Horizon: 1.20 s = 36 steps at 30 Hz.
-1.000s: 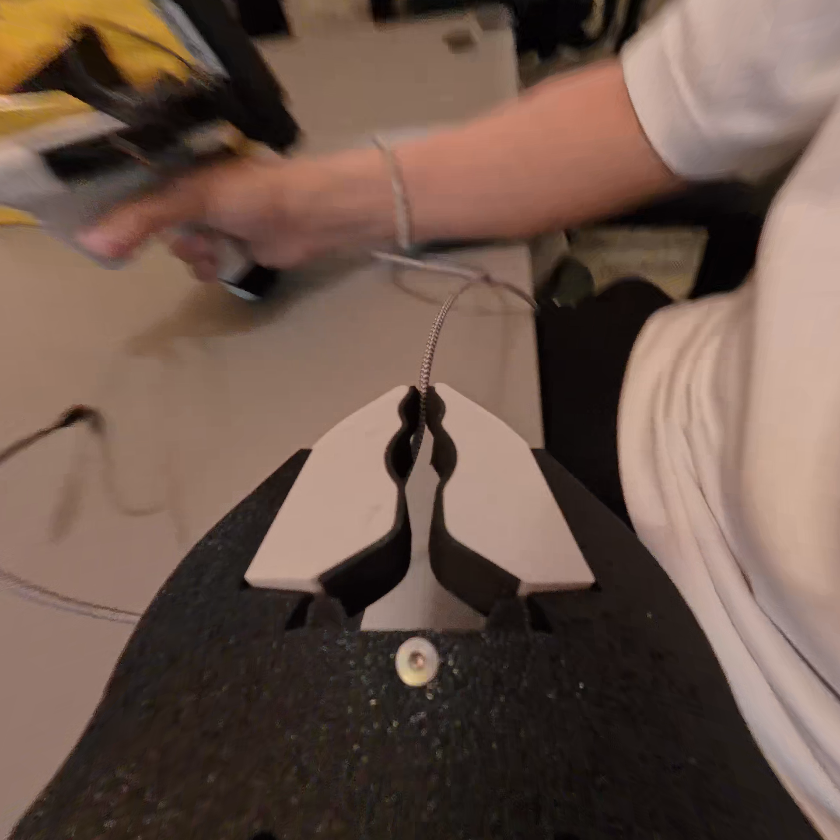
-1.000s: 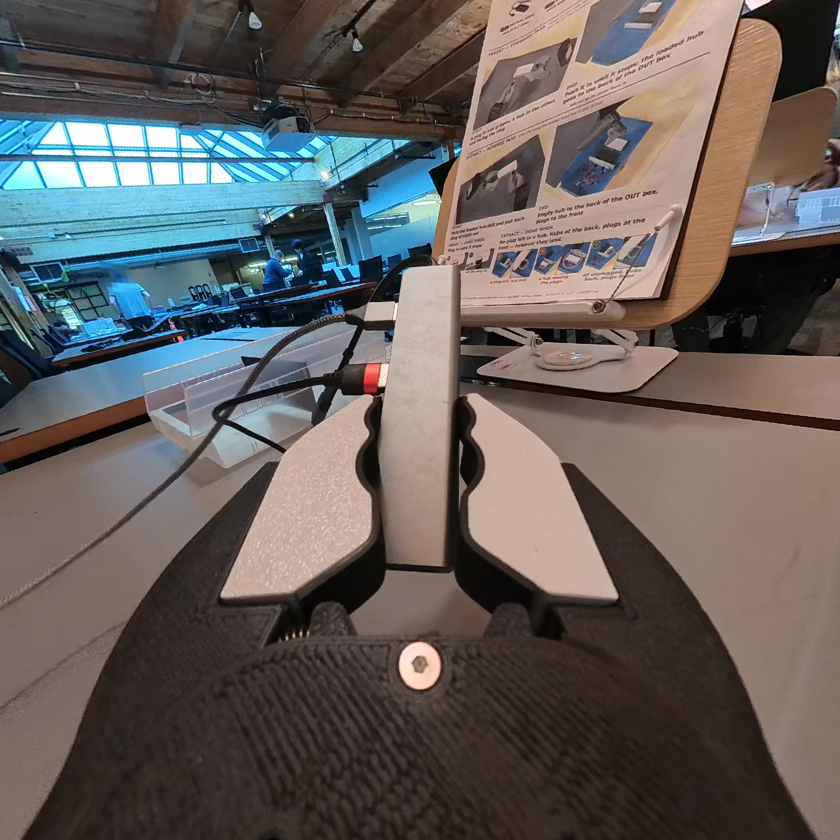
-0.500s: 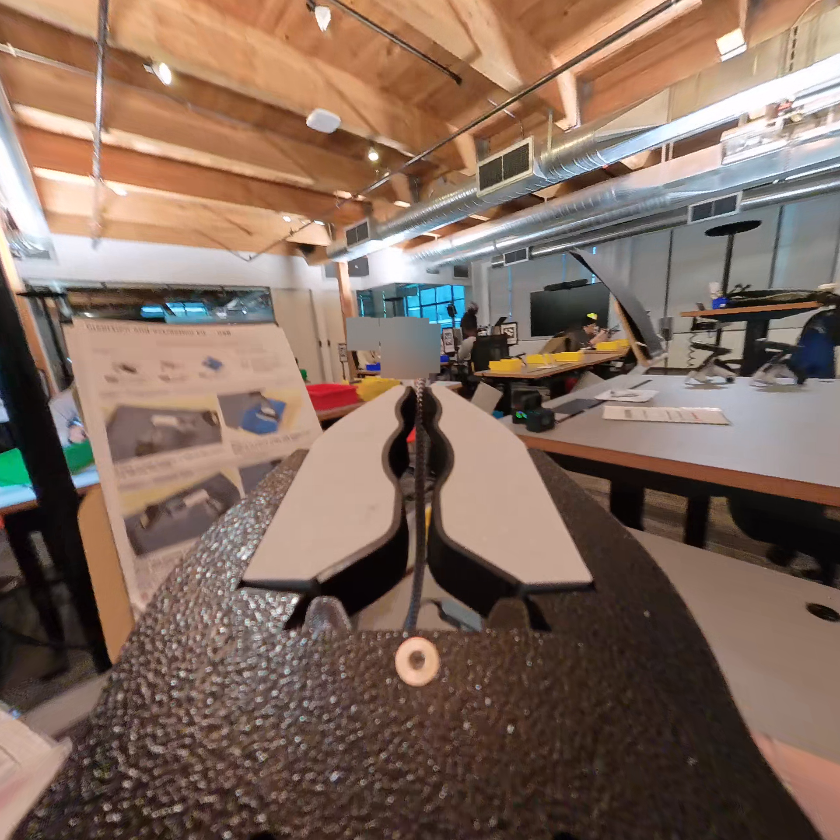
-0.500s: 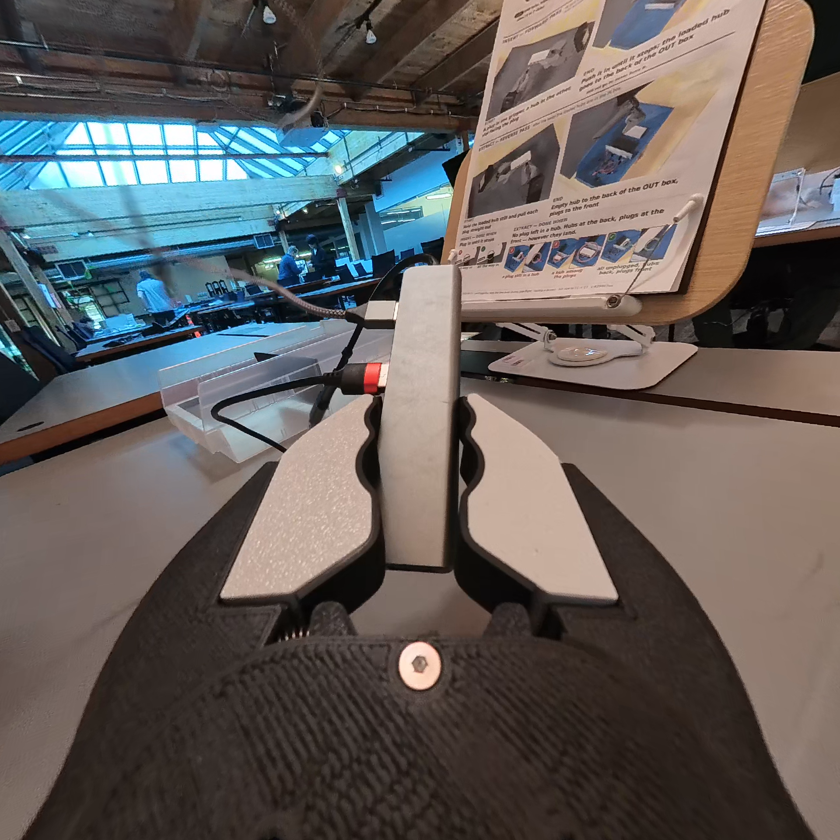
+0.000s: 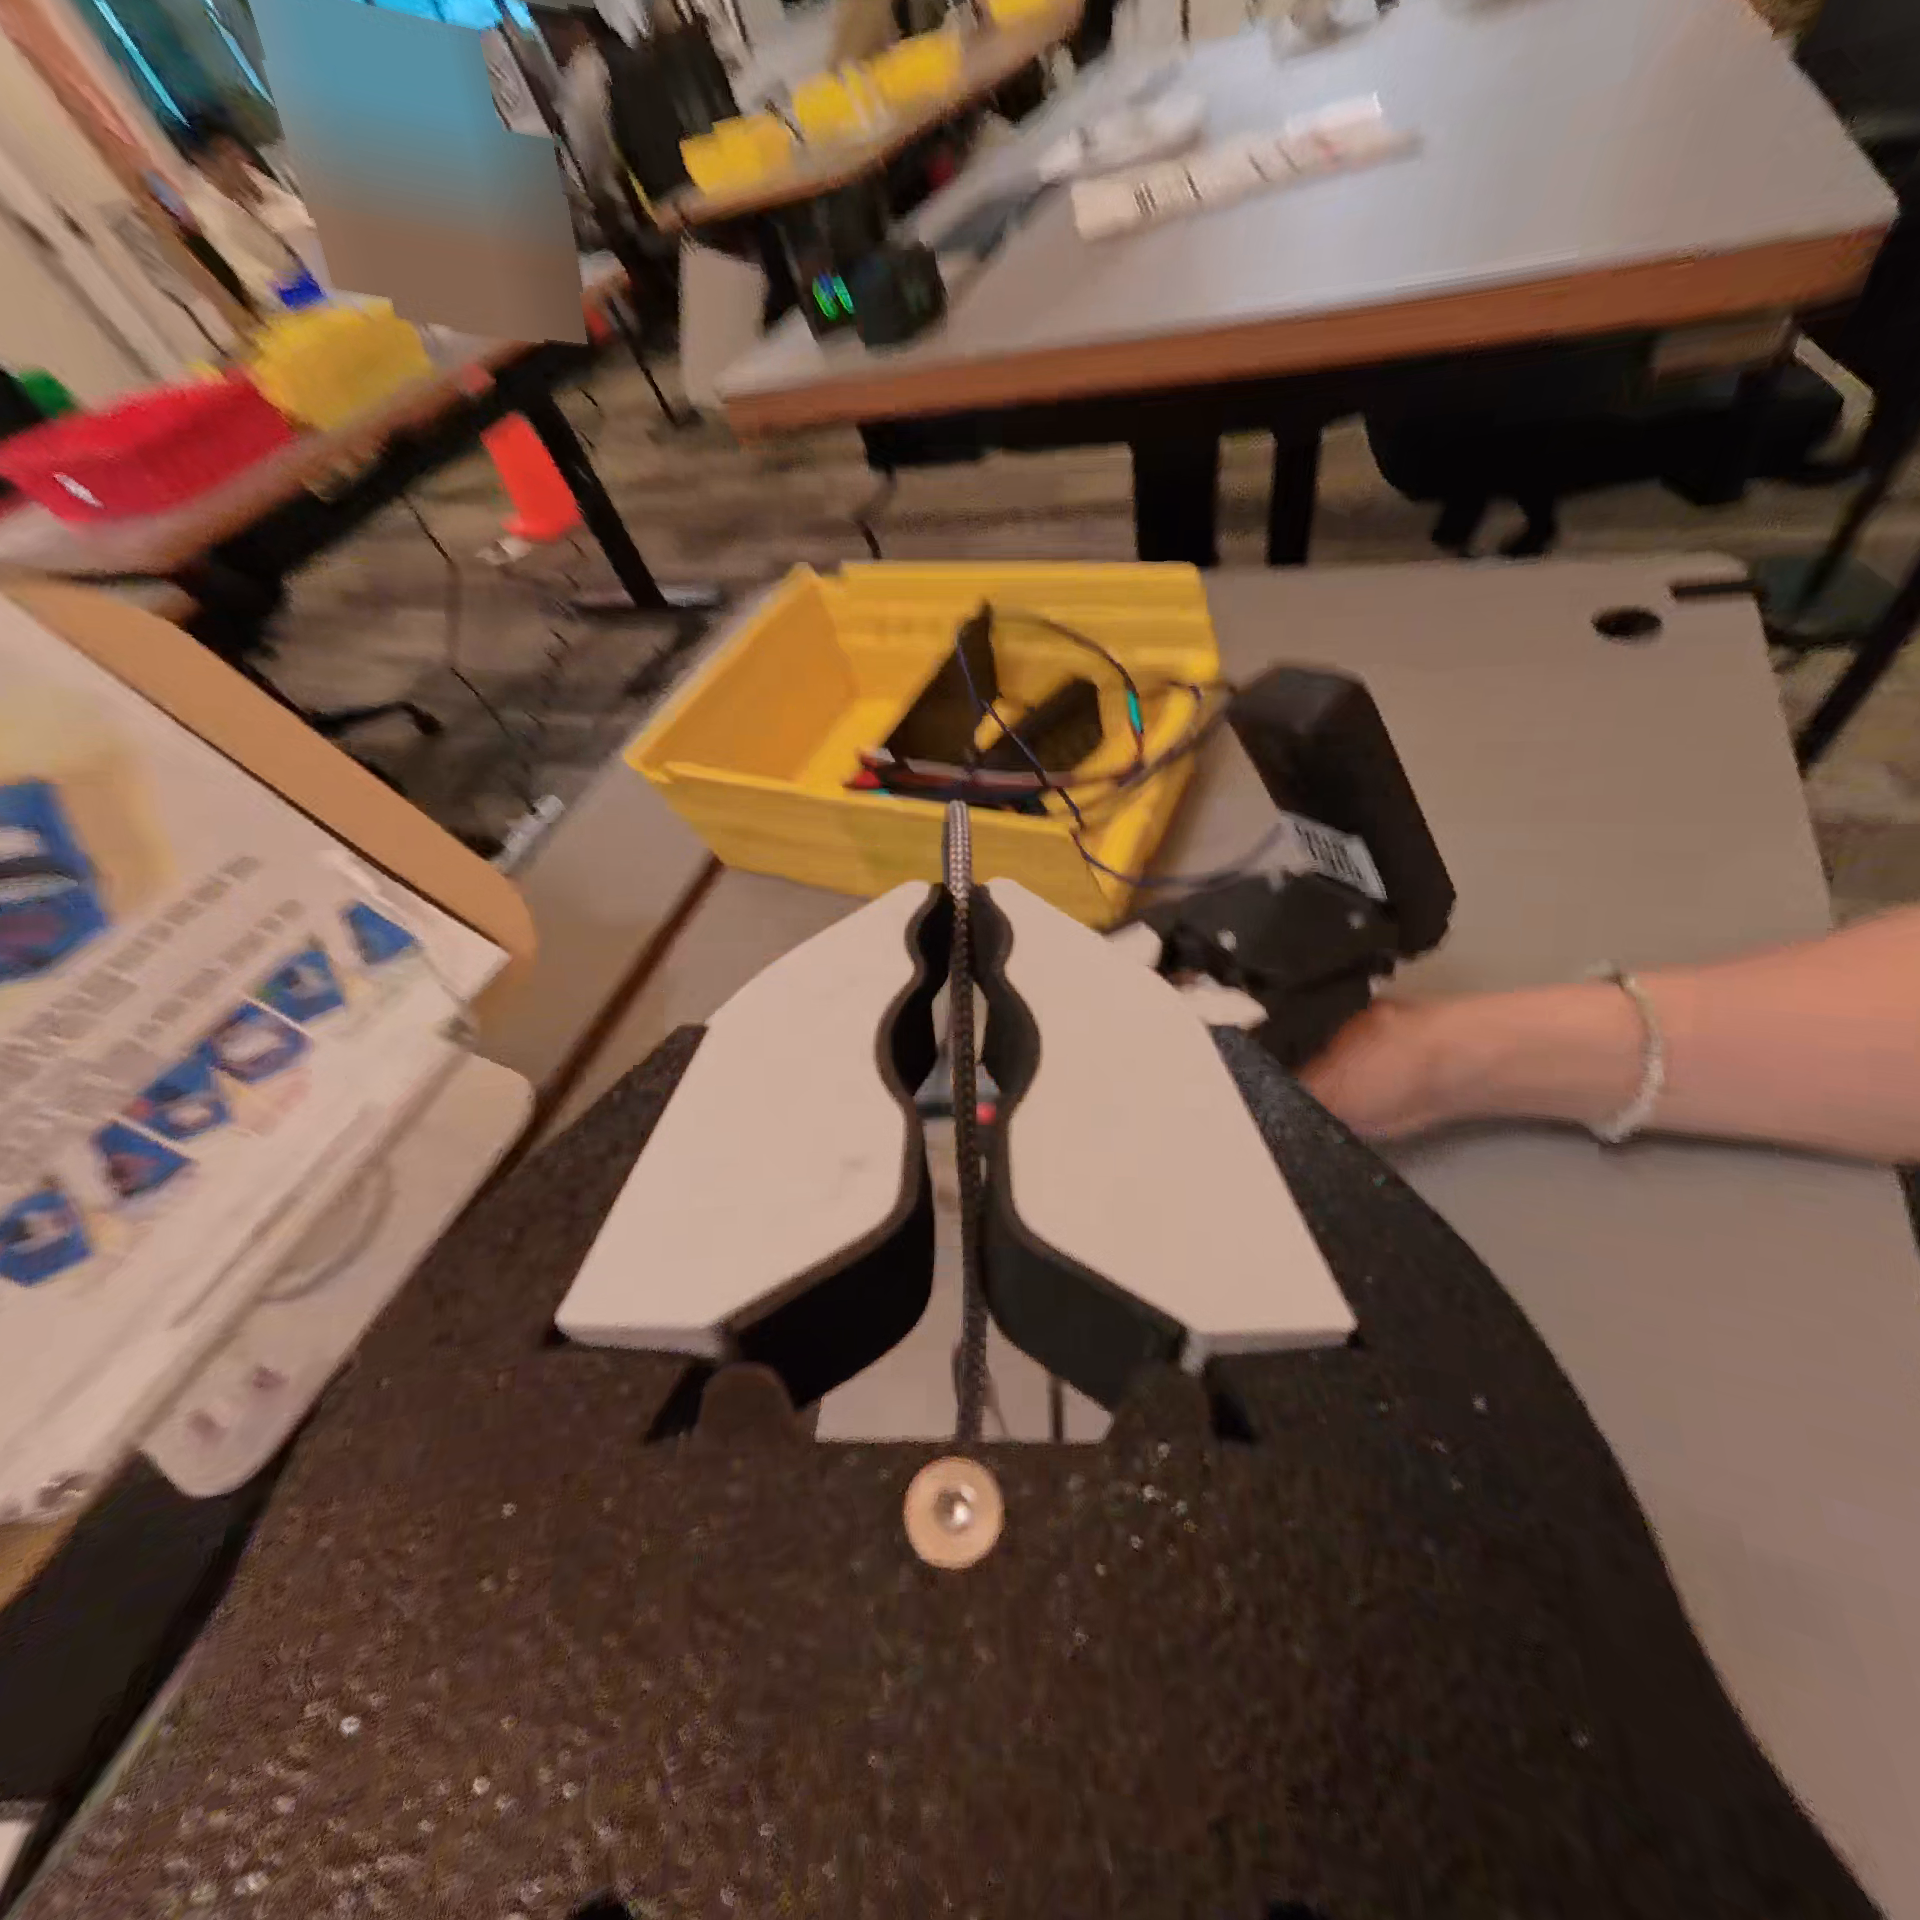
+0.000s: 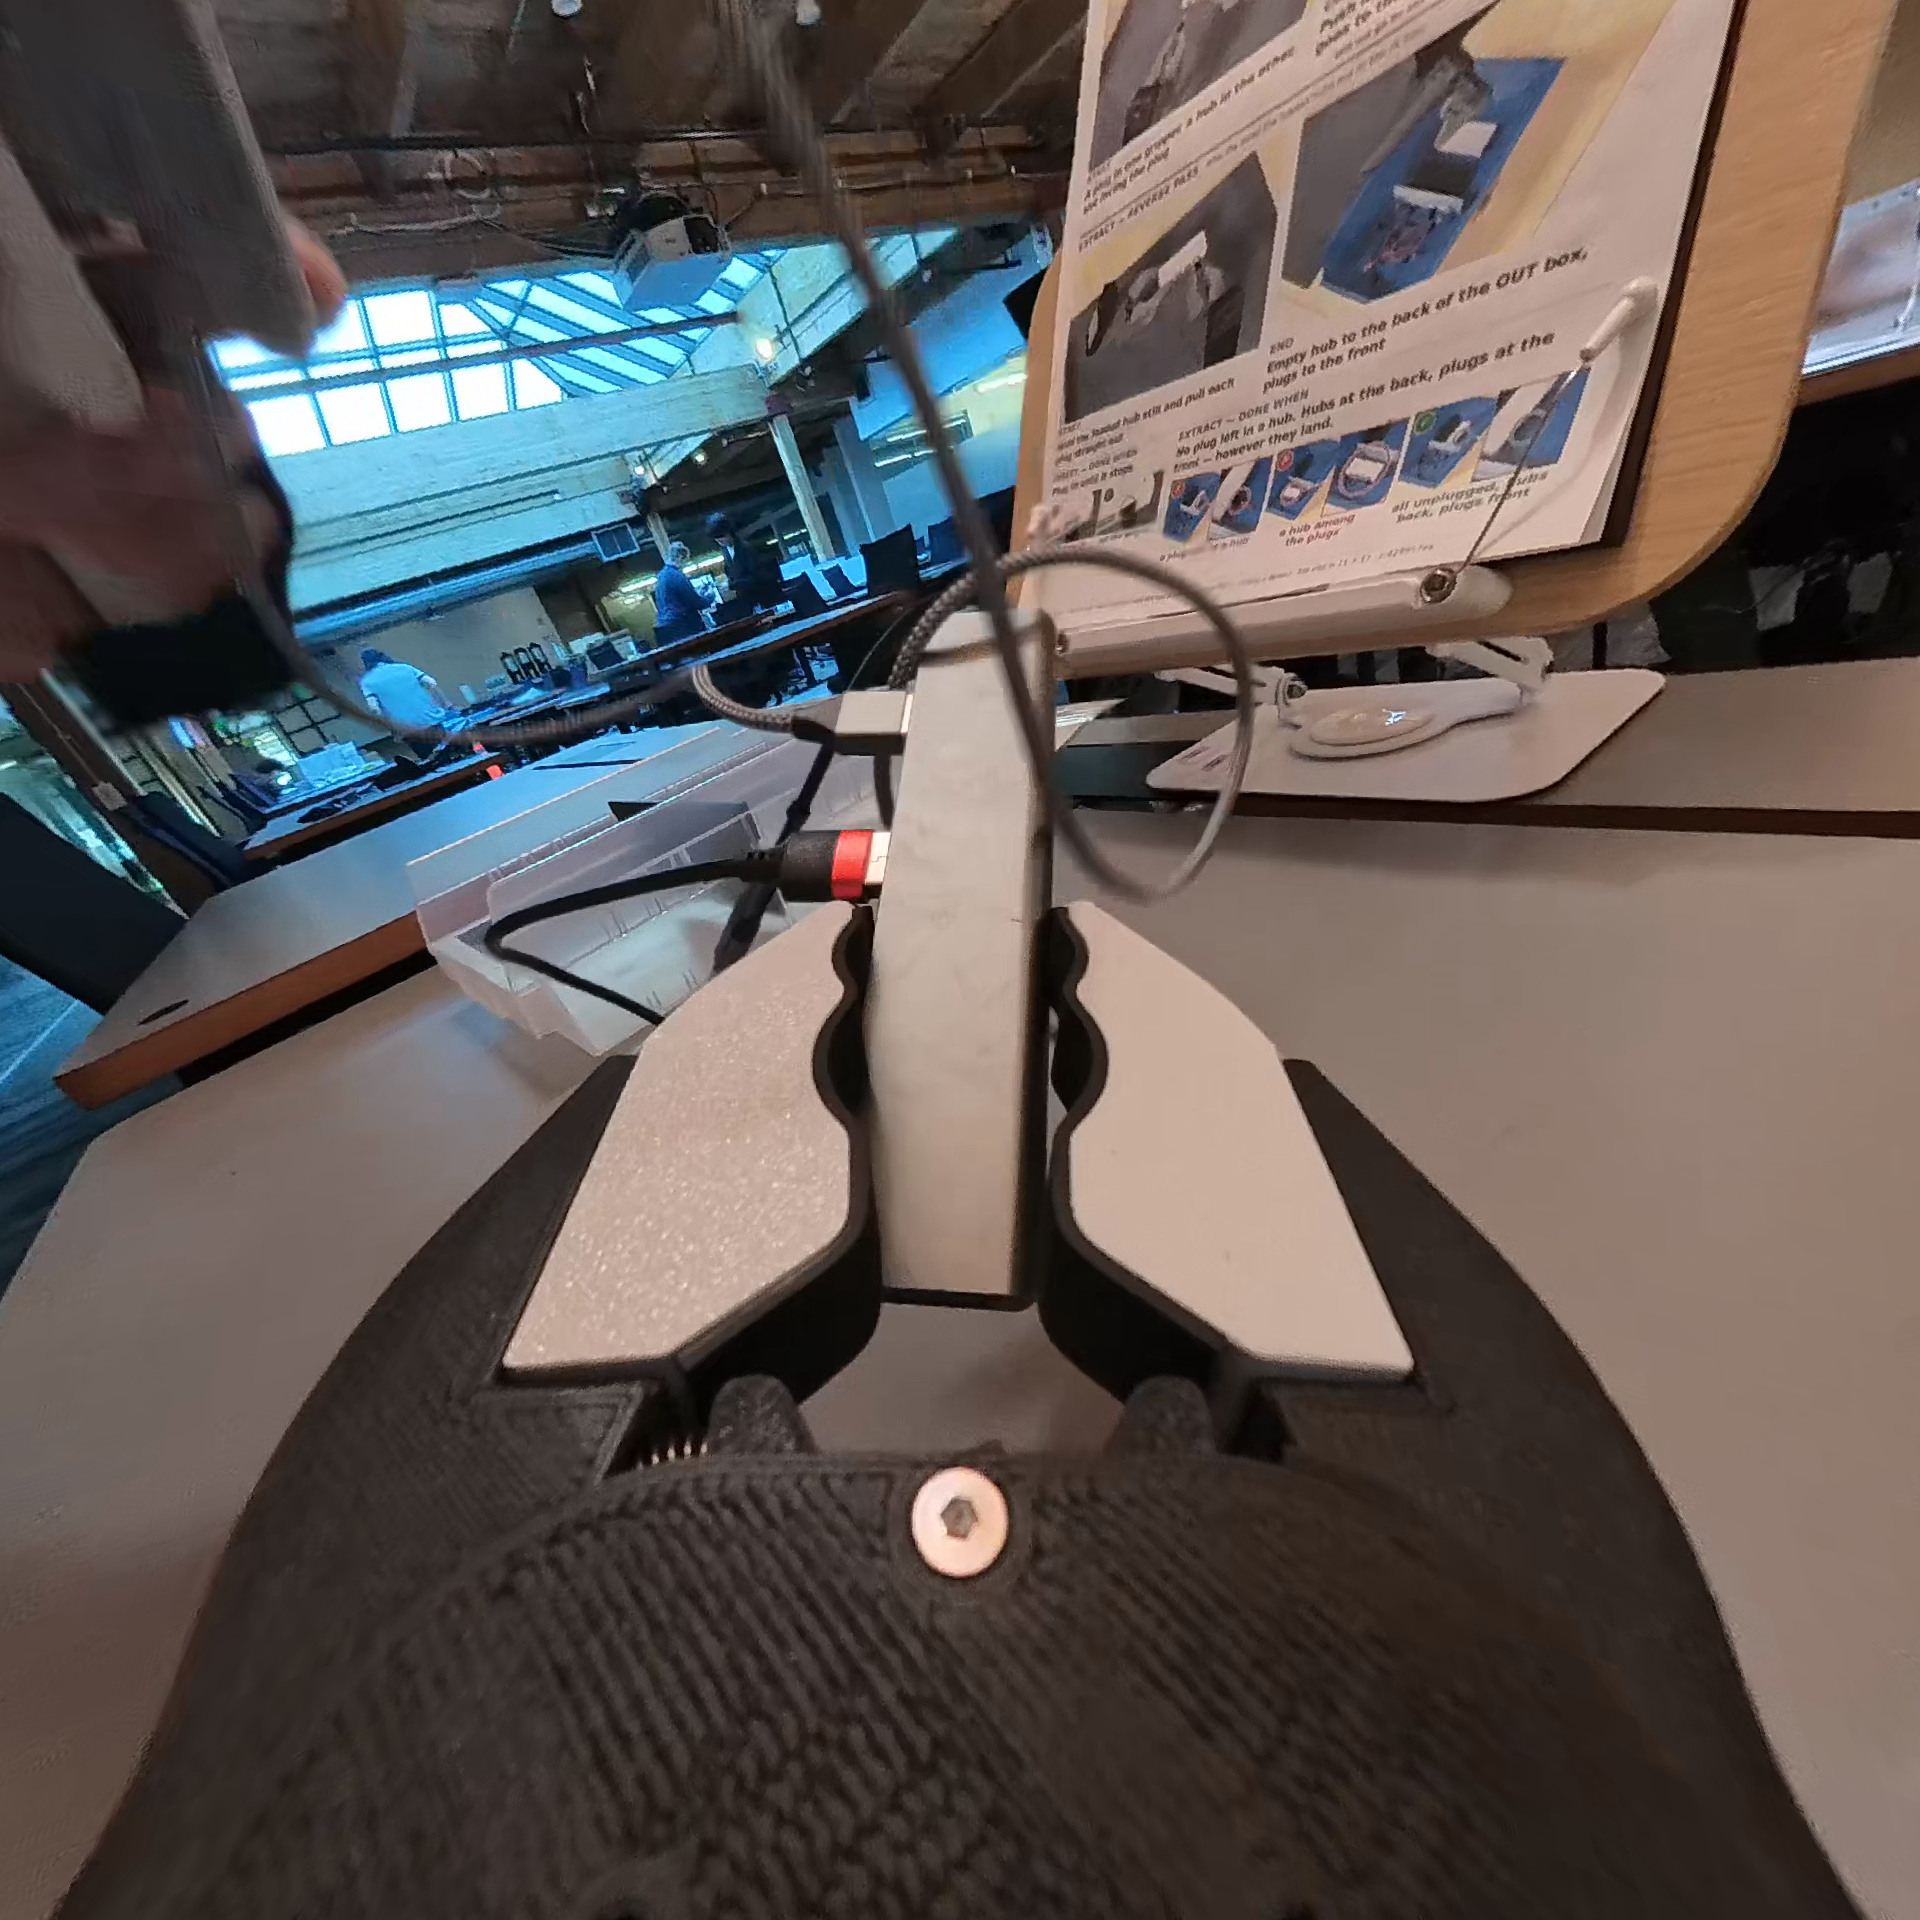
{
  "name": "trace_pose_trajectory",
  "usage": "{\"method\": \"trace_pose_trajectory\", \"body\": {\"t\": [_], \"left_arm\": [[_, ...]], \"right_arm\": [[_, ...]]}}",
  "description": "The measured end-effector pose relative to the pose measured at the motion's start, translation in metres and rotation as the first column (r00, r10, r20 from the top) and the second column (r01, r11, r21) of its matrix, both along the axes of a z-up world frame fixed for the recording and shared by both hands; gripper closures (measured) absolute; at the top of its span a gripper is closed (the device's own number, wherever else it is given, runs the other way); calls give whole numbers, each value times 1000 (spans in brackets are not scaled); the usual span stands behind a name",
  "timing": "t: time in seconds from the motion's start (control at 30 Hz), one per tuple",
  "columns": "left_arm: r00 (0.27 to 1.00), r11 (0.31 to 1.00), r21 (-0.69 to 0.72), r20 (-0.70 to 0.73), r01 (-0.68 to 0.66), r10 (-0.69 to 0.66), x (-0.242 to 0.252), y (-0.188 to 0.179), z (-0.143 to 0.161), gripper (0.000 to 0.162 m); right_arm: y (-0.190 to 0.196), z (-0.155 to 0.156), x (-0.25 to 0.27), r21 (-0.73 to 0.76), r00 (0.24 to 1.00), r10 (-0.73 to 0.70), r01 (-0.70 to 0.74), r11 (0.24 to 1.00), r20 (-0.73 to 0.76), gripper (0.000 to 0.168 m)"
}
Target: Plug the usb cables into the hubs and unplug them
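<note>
A: Item one, the slim grey aluminium USB hub [image 6: 961, 1039]. Position?

B: Centre of the right wrist view, standing on end, clamped between the closed jaws of the right gripper [image 6: 956, 935]. Same grip as half a second ago.

A: Cables on it?

B: Two plugs in its left side: a silver-shelled plug on a grey braided cable [image 6: 873, 722] near the top, and a black plug with a red collar [image 6: 836, 864] below it. Both were seated there before. New since then: a thin dark cable loop [image 6: 1195, 748] now curls to the right of the hub.

A: Item two, the left gripper [image 5: 961, 904]?

B: Jaws closed on a black-and-grey braided cable [image 5: 964, 1039] running down the centre of its view. It pointed at the ceiling and far wall earlier; now it tilts down at the grey tabletop [image 5: 1558, 1299].

A: Seen only from the left?

B: A yellow plastic bin [image 5: 790, 748] holding dark hubs and thin wires, upper centre, and a hand [image 5: 1382, 1070] at the right edge on the black gripper body.

A: Only from the right?

B: A clear plastic tray [image 6: 582, 883], mid-left. The printed instruction sheet on a wooden stand [image 6: 1351, 260], upper right, also shows blurred at the left of the other view. It carries text, not transcribed.
</note>
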<state>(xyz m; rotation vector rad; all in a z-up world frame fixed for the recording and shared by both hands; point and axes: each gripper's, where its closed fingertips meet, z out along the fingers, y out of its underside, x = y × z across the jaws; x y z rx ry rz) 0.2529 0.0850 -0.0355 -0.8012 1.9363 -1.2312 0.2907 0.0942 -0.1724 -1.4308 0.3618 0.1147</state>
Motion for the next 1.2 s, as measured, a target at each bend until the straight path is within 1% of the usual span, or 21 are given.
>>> {"method": "trace_pose_trajectory", "body": {"t": [0.03,0.13,0.17,0.2,0.23,0.3,0.37,0.47,0.57,0.63,0.7,0.77,0.87,0.93,1.0,1.03,1.1,1.17,1.2], "left_arm": [[999,1000,11,-52,2,-1,-1,-2,-15,159],[982,996,63,-175,-64,74,-2,7,-54,159],[972,993,89,-215,-73,91,-5,9,-67,155],[962,987,123,-240,-105,133,-6,14,-77,140],[952,977,159,-249,-141,178,-7,21,-84,122],[945,965,189,-239,-182,225,-14,28,-86,107],[948,957,166,-177,-236,265,-22,36,-76,97],[945,946,72,-58,-316,320,-42,49,-52,90],[954,951,-111,49,-289,296,-71,49,-30,81],[950,934,-262,130,-243,283,-92,52,-18,79],[933,892,-390,170,-231,316,-106,65,-18,84],[932,864,-440,140,-243,334,-110,75,-39,85],[929,863,-396,61,-314,366,-106,83,-88,81],[927,872,-360,50,-331,372,-102,81,-112,81],[922,889,-297,61,-349,382,-96,79,-133,82],[914,894,-250,72,-371,399,-92,81,-142,83],[881,882,-145,97,-448,463,-85,91,-159,84],[852,862,-73,132,-502,507,-79,98,-166,85],[839,853,-46,159,-521,521,-78,100,-166,87]], "right_arm": [[-1,2,0,11,1000,-8,8,1000,-2,136],[-3,12,0,48,1000,-7,8,999,-16,136],[-3,17,-1,61,999,3,-1,998,-33,136],[-4,21,-2,70,999,11,-7,998,-51,136],[-5,25,-2,76,997,15,-10,997,-76,136],[-7,32,-3,72,993,22,-14,997,-120,136],[-9,38,-4,47,986,16,-9,999,-164,136],[-15,47,-6,11,977,13,-11,1000,-212,136],[-25,63,-6,17,969,6,-2,1000,-249,136],[-32,71,-3,16,961,2,3,1000,-275,136],[-35,80,3,-17,961,-3,-2,1000,-277,136],[-37,90,12,-75,970,-18,0,997,-241,136],[-41,120,33,-134,986,-47,26,991,-158,136],[-46,146,52,-151,992,-70,54,987,-106,136],[-55,173,77,-168,992,-113,101,981,-63,136],[-59,185,91,-177,989,-140,130,976,-42,136],[-72,205,124,-219,976,-218,219,951,27,136],[-87,218,160,-279,948,-301,319,906,107,136],[-95,220,177,-327,936,-320,352,877,148,136]]}}
